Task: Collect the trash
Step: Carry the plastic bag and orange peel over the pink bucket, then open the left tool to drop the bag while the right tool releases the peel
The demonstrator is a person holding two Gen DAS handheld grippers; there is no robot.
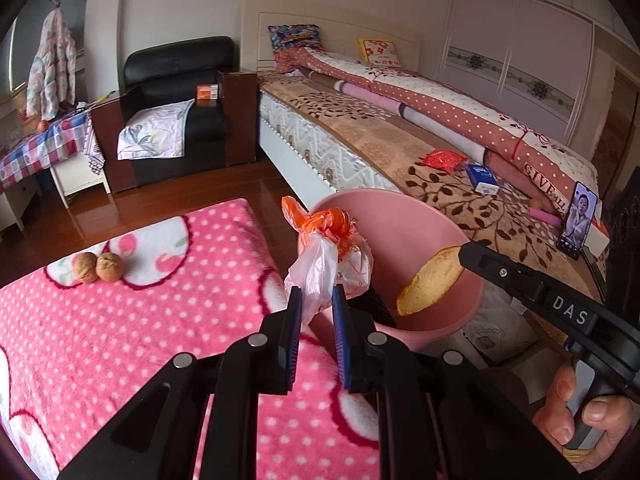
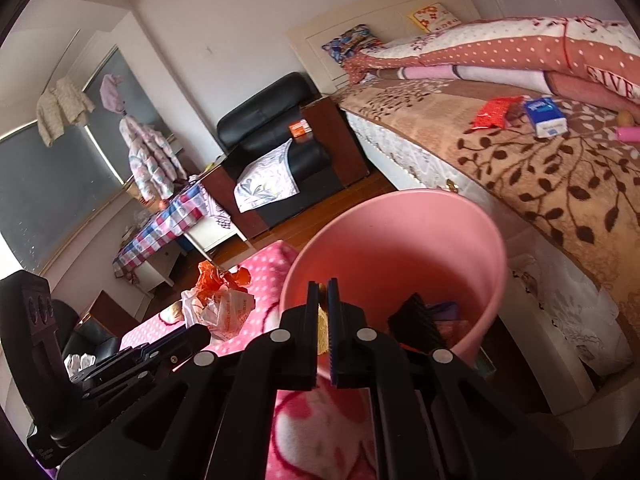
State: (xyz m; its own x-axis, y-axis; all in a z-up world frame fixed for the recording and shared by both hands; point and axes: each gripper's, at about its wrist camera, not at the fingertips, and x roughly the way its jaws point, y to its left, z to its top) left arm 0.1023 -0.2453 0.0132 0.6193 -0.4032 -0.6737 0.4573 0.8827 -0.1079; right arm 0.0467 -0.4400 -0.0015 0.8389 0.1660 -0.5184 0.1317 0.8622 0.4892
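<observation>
My left gripper (image 1: 317,300) is shut on a white and orange plastic bag (image 1: 328,256) and holds it up beside the rim of the pink bin (image 1: 404,216). My right gripper (image 2: 323,292) is shut on a slice of bread (image 1: 430,282), held over the open mouth of the bin (image 2: 400,232). In the right wrist view only a thin yellow edge of the bread (image 2: 323,328) shows between the fingers. The bag also shows there (image 2: 220,304), at the left. A black comb-like item (image 2: 416,322) and other trash lie in the bin.
Two walnuts (image 1: 98,267) lie on the pink dotted blanket (image 1: 120,340). On the bed (image 1: 360,120) lie a red packet (image 1: 444,159), a blue tissue pack (image 1: 483,178) and a phone (image 1: 578,220). A black armchair (image 1: 180,100) stands at the back.
</observation>
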